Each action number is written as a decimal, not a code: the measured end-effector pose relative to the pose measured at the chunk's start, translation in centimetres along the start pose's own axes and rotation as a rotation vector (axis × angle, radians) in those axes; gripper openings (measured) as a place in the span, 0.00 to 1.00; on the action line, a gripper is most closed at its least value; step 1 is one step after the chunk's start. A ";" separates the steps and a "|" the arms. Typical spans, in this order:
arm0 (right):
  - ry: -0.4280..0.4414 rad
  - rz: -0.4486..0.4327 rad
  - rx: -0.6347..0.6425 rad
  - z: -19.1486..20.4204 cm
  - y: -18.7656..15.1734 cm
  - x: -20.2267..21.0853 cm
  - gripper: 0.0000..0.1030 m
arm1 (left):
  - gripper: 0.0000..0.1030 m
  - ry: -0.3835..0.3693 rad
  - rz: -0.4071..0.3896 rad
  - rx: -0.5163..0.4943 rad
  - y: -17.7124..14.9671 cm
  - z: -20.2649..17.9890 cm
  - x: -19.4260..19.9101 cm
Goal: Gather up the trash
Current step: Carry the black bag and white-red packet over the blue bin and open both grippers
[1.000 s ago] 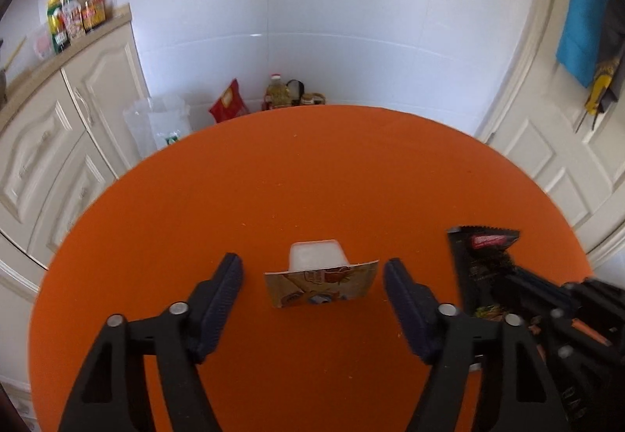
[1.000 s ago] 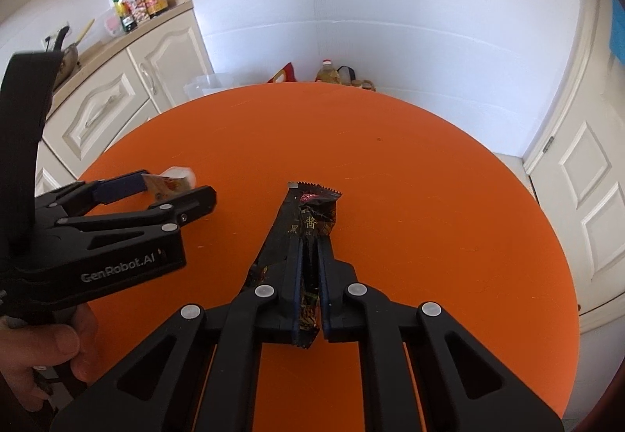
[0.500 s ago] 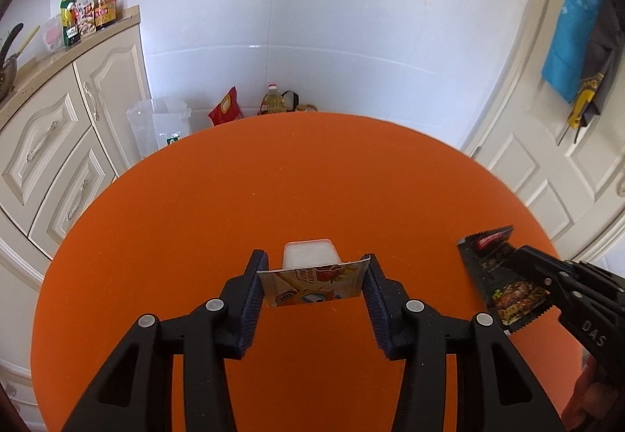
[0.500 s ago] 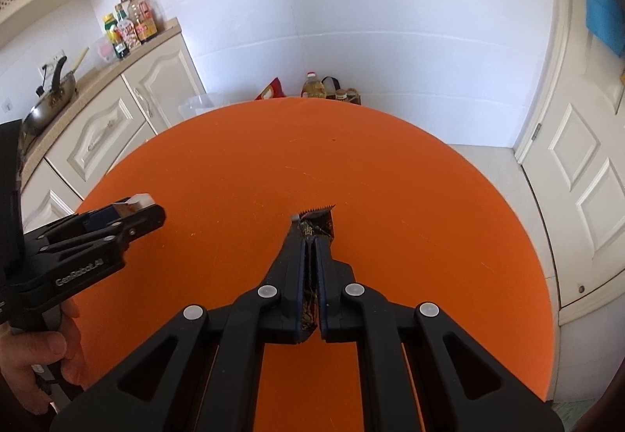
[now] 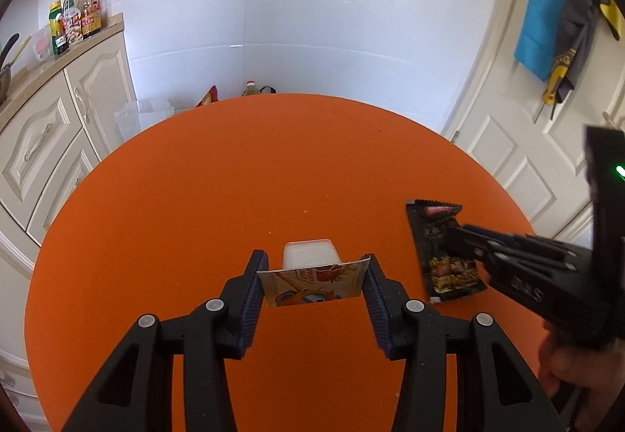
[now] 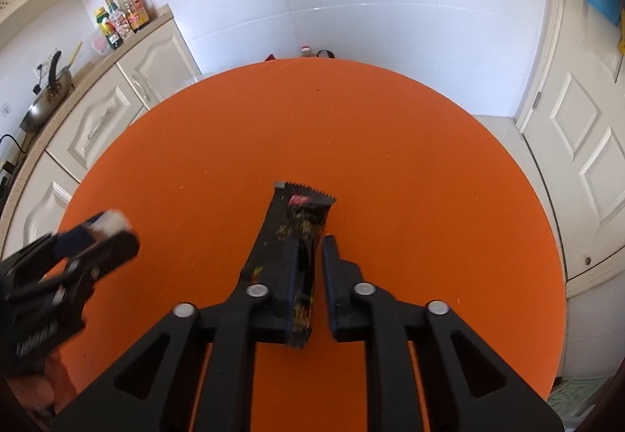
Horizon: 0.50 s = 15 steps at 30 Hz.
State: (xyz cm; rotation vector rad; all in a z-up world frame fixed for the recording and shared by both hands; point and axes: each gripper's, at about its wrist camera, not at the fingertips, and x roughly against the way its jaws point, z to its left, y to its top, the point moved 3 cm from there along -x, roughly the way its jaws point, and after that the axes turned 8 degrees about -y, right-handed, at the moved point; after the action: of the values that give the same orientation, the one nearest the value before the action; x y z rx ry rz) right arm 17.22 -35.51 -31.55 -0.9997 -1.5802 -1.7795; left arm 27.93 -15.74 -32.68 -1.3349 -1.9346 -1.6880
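White jelly cup [image 5: 308,256], black snack wrapper [image 6: 299,232]

my left gripper [image 6: 93,236] blurred in right wrist view, its rear cut by left edge; white cup [image 6: 113,221] there just smear. peeled lid [image 5: 312,285] hides cup front in left view. my right gripper [image 5: 465,240] blurred in left view, body cut by right edge, its fingers cover middle of black wrapper [image 5: 443,248]. wrapper print too small to read. jaws opening; left finger hides wrapper's lower left side in own view. bottle labels [image 5: 74,25] on counter unreadable. my hand [image 6: 35,389] cut at corner.
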 end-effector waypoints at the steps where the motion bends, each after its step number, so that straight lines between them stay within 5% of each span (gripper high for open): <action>1: 0.009 0.003 -0.006 0.0 0.1 -0.2 0.29 | 0.42 0.001 -0.003 -0.001 0.0 0.2 -0.1; 4: 0.032 0.007 -0.011 0.1 0.5 -0.6 0.40 | 0.42 0.011 -0.008 0.001 0.1 0.5 0.2; 7: -0.020 -0.015 0.076 1.4 0.5 -1.0 0.18 | 0.42 0.018 -0.016 0.006 0.4 1.1 0.0; 15: 0.003 -0.053 0.040 -0.1 -0.7 1.5 0.11 | 0.42 0.008 -0.051 -0.010 0.8 0.7 1.5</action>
State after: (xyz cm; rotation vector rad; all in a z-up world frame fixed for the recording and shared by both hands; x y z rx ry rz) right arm 15.81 -35.37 -30.76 -0.9441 -1.6480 -1.7767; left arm 27.98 -14.52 -31.31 -1.2905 -1.9742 -1.7259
